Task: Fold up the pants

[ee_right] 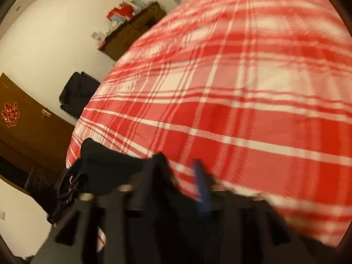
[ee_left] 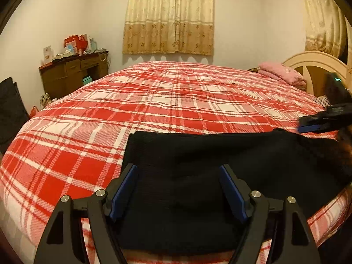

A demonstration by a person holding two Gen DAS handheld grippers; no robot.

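Observation:
Black pants (ee_left: 198,176) lie folded along the near edge of the red plaid bed (ee_left: 154,101). My left gripper (ee_left: 178,173) is open just above the pants' left end, its blue pads (ee_left: 124,189) apart with nothing between them. My right gripper (ee_left: 308,124) shows at the right edge of the left wrist view, above the pants' far right part. In the blurred right wrist view the right gripper (ee_right: 180,171) has black cloth (ee_right: 162,165) between its fingers; the pants (ee_right: 105,167) stretch away to the left, where the left gripper (ee_right: 70,180) shows.
A brown dresser (ee_left: 72,74) with boxes stands at the far left wall. A black bag (ee_left: 11,110) sits left of the bed. A pink pillow (ee_left: 283,74) and cream headboard (ee_left: 316,66) are at the far right. A brown door (ee_right: 26,127) is left.

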